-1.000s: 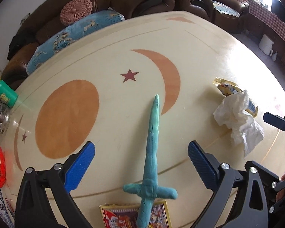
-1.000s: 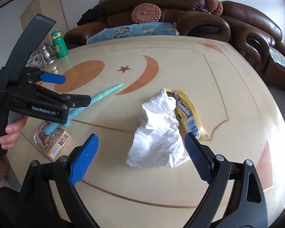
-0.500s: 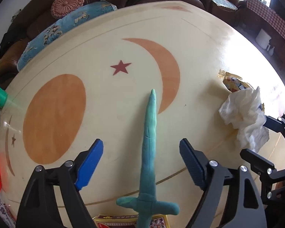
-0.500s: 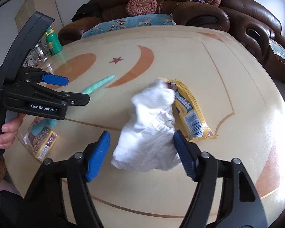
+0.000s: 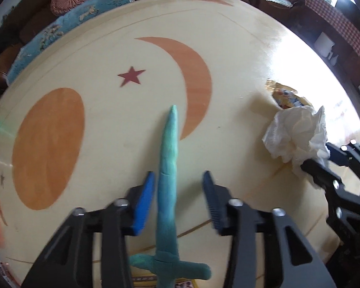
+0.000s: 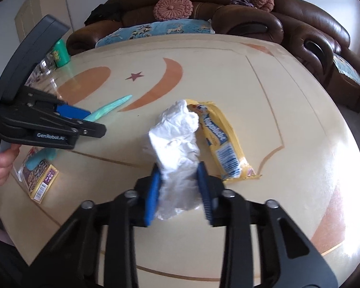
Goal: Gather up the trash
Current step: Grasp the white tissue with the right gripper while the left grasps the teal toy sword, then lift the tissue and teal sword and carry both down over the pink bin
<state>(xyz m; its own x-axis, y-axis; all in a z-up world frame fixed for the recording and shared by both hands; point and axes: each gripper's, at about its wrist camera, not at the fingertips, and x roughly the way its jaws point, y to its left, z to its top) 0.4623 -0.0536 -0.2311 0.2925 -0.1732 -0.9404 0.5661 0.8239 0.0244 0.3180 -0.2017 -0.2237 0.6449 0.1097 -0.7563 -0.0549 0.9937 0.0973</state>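
White crumpled tissue (image 6: pixel 177 144) sits pinched between the blue pads of the right gripper (image 6: pixel 178 184), its near end squeezed narrow between the two fingers while the far end bunches up loose. Just to its right lies a yellow snack wrapper (image 6: pixel 222 141), touching the tissue at the far end and flat on the cream table (image 6: pixel 264 96). From the left wrist camera the same tissue (image 5: pixel 297 132) shows at the right edge of the table (image 5: pixel 132 124), with the wrapper (image 5: pixel 285 93) partly hidden behind it and the right gripper (image 5: pixel 324 163) clamped on its near side.

The left gripper (image 5: pixel 177 189) has its fingers partly apart, straddling the blade of a teal clay sword (image 5: pixel 168 168) that lies along the table and points away towards an orange crescent inlay (image 5: pixel 194 81). The left pad looks just beside the blade; whether it touches cannot be told, and the right pad stands clear of it. The sword's crossguard is near the camera, resting over a small printed box (image 6: pixel 39 177), which the right wrist camera shows at the near left edge beside the person's hand (image 6: pixel 0 165). A green bottle (image 6: pixel 60 51) stands at the far left of the table, and a brown leather sofa (image 6: pixel 252 16) runs behind.
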